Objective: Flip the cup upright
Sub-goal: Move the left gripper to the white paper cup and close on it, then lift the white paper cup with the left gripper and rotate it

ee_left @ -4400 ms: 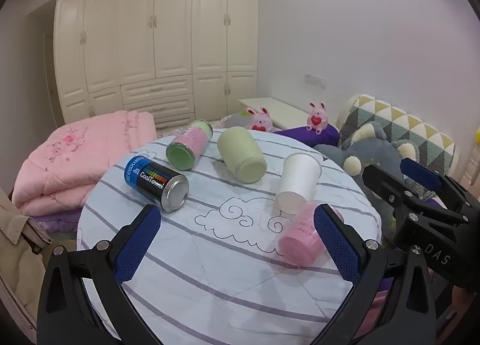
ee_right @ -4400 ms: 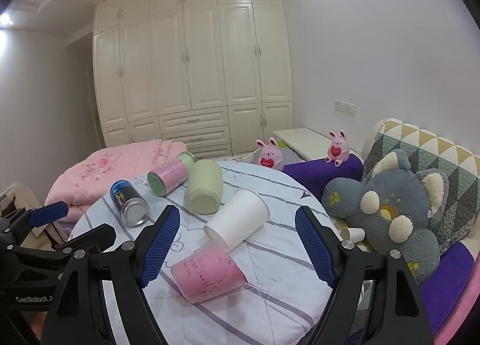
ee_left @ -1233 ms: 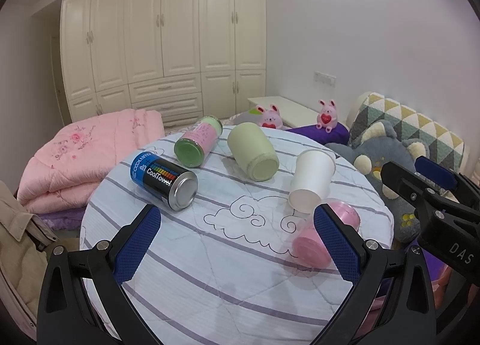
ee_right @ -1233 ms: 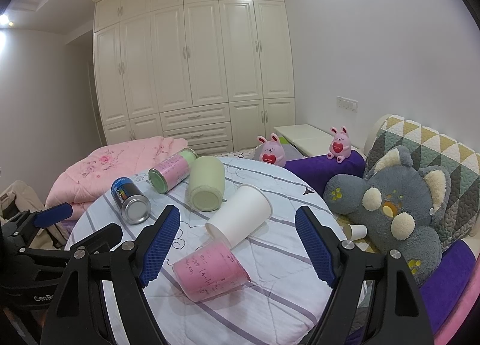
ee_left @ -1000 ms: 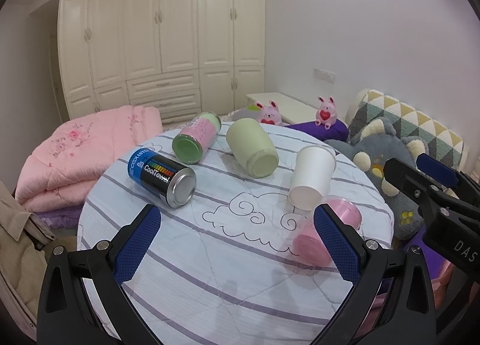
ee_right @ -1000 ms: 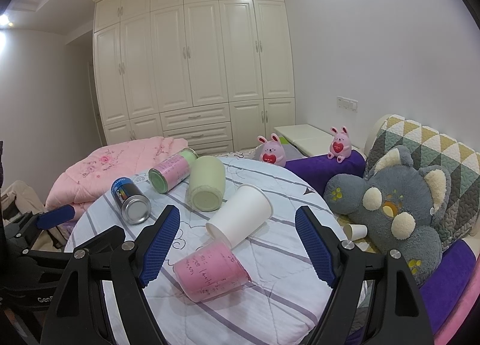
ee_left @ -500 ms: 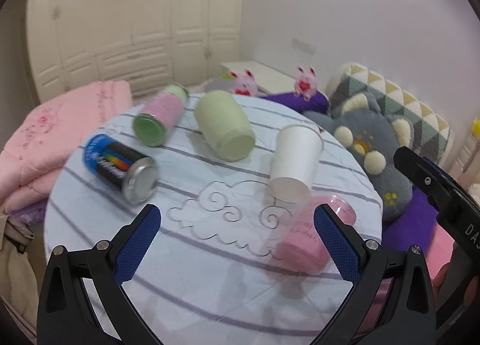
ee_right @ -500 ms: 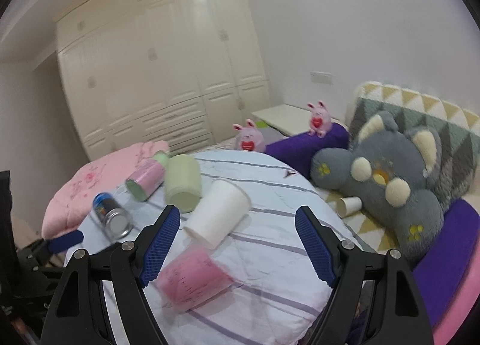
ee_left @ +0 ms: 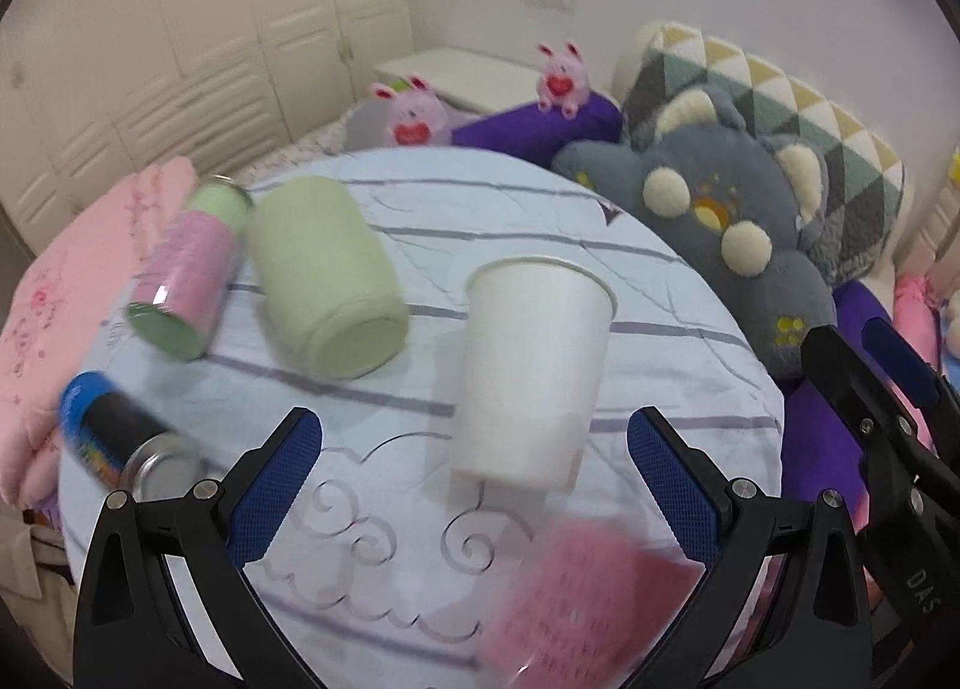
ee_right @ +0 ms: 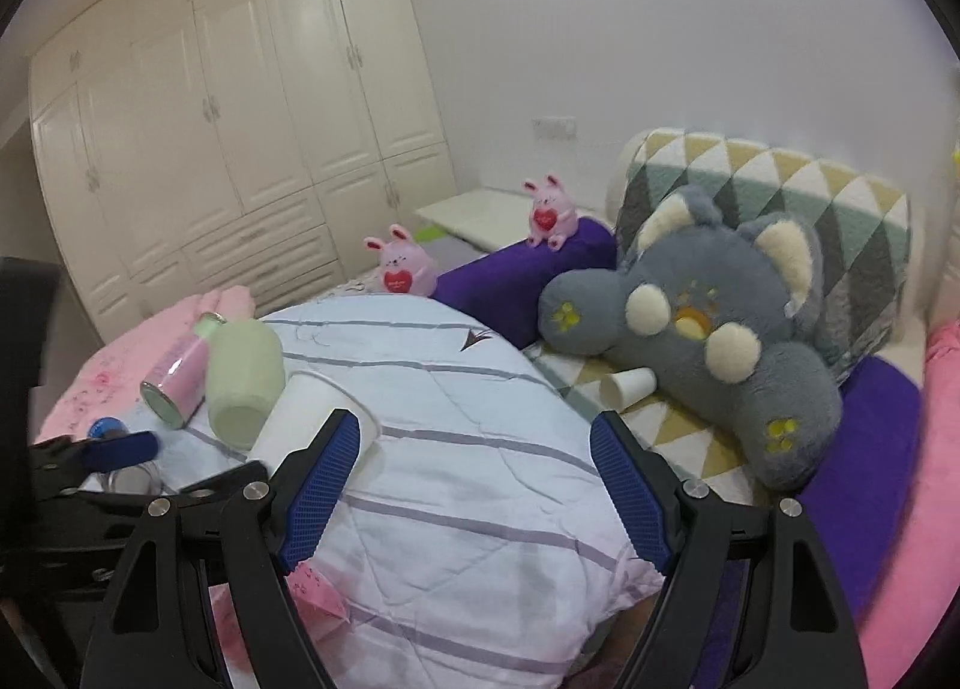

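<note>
A white paper cup (ee_left: 531,371) lies on its side on the round striped table (ee_left: 678,329), base toward me. It also shows in the right wrist view (ee_right: 300,407). A pink plastic cup (ee_left: 576,599) lies on its side just in front of it, blurred, and only its edge shows in the right wrist view (ee_right: 312,587). My left gripper (ee_left: 474,485) is open, its jaws framing the white cup's base from just short of it. My right gripper (ee_right: 474,479) is open over the table's right part, with the white cup behind its left finger (ee_right: 318,485).
A pale green jar (ee_left: 327,281), a pink-and-green can (ee_left: 186,275) and a blue can (ee_left: 114,443) lie on the table's left side. A grey plush toy (ee_left: 732,227) and pillows crowd the right edge. A small paper cup (ee_right: 627,386) lies beside the plush. Pink quilt (ee_left: 36,293) at the left.
Both grippers moved forward and down toward the table. The left one closed in on the white cup. The right one swung right, so the cups slid to its left edge.
</note>
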`<action>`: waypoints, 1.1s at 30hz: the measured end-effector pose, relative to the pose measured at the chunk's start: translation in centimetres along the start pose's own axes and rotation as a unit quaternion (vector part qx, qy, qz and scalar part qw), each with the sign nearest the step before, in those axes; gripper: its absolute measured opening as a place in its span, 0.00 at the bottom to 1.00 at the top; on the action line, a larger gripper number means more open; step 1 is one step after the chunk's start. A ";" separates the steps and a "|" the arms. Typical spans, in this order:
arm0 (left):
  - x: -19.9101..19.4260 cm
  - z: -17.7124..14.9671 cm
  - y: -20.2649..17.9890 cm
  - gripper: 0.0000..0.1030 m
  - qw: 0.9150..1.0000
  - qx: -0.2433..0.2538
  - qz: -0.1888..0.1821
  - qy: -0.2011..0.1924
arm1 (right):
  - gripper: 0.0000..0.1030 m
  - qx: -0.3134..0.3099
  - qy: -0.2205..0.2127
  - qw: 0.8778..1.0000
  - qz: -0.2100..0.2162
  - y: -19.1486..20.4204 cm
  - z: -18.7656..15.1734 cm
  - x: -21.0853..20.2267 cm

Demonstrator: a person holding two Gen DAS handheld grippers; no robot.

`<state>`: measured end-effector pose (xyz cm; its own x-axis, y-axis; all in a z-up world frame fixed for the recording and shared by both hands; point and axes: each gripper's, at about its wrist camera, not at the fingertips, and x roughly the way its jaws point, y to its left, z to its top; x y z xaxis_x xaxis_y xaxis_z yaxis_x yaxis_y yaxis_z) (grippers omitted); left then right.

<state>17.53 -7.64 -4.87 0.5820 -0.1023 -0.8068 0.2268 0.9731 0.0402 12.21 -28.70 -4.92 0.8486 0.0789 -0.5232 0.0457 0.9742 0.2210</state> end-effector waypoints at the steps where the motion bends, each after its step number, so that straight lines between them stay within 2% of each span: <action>1: 0.6 0.3 -0.2 1.00 1.000 0.002 0.001 0.008 | 0.78 0.000 0.001 1.000 -0.004 -0.1 0.1 0.2; 5: 3.0 1.0 -1.0 1.00 0.999 0.015 0.004 0.039 | 0.78 0.020 0.023 0.999 0.015 -1.0 0.1 1.8; 9: 4.4 1.5 -1.4 0.98 0.999 0.012 0.010 0.050 | 0.78 0.030 0.031 0.998 0.035 -1.2 0.2 2.7; 10: 4.6 1.5 -1.4 0.95 0.999 0.012 0.015 0.050 | 0.78 0.031 0.034 0.998 0.038 -1.1 0.3 3.0; 12: 5.2 1.4 -1.4 0.66 0.998 0.012 0.016 0.061 | 0.78 0.034 0.038 0.998 0.046 -1.1 0.3 3.2; 13: 5.4 1.3 -1.3 0.62 0.998 0.008 0.010 0.068 | 0.78 0.036 0.039 0.997 0.051 -1.1 0.3 3.3; 16: 5.5 1.2 -1.2 0.63 0.998 0.008 0.012 0.068 | 0.78 0.041 0.044 0.996 0.060 -1.1 0.3 3.6; 25: 2.5 1.1 0.4 0.62 0.999 -0.015 0.024 0.032 | 0.78 0.038 0.040 0.996 0.071 -0.8 0.3 3.1; 33: -1.2 -1.0 2.7 0.62 0.999 -0.028 0.041 0.018 | 0.78 0.006 0.025 0.994 0.105 1.9 0.2 1.8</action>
<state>16.69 -4.66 -4.43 0.5680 -0.0151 -0.8229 0.1342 0.9881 0.0745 13.98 -26.74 -5.29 0.8128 0.2904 -0.5050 -0.1228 0.9328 0.3387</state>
